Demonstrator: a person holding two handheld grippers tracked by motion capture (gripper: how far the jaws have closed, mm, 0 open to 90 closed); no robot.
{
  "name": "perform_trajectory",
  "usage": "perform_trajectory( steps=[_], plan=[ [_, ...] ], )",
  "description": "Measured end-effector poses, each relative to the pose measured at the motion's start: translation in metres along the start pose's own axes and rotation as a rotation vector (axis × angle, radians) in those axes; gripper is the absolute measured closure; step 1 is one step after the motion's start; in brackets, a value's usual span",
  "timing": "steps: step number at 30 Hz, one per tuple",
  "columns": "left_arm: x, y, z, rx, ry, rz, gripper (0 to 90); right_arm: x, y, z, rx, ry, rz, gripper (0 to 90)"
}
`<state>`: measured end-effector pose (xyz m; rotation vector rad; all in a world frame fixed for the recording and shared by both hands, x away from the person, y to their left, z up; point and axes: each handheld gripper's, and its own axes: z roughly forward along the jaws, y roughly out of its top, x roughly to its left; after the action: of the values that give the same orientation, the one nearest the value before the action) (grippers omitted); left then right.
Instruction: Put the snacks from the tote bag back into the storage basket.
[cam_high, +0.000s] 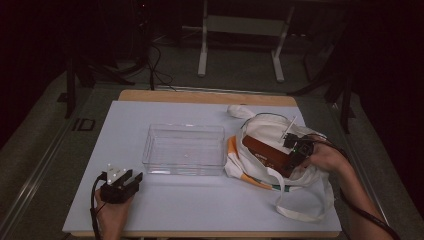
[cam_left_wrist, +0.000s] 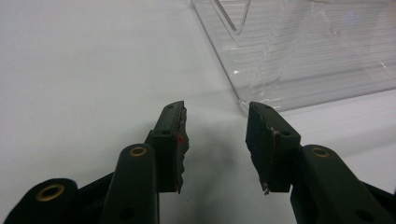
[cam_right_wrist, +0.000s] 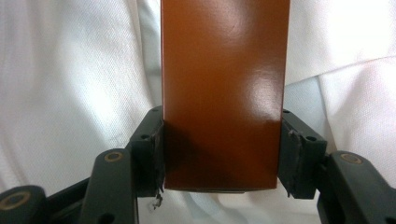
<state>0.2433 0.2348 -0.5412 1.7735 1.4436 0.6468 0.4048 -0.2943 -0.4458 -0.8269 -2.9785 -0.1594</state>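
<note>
Left tool (cam_left_wrist: 215, 140) gapes over the table; right tool (cam_right_wrist: 222, 154) clamps brown box (cam_right_wrist: 224, 84).

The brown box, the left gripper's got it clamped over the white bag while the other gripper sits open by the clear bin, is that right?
Wrong on one point: the right gripper clamps the brown box over the white bag, as the right gripper view shows. The left gripper is the one sitting open by the clear bin.
</note>
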Motion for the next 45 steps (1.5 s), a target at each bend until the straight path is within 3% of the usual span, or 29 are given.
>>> perform_trajectory(
  steps=[17,32,45],
  plan=[
    [0.000,0.000,0.000,-0.001,0.001,0.002,58.2,-0.004,-0.011,-0.015,-0.065,-0.017,-0.003,43.1],
    [0.000,0.000,0.000,-0.001,0.000,0.001,58.2,-0.006,-0.019,-0.041,-0.163,-0.045,-0.011,43.1],
    [0.000,0.000,0.000,-0.001,0.000,0.002,58.2,-0.005,-0.022,-0.061,-0.201,-0.061,-0.028,43.2]
  ],
)
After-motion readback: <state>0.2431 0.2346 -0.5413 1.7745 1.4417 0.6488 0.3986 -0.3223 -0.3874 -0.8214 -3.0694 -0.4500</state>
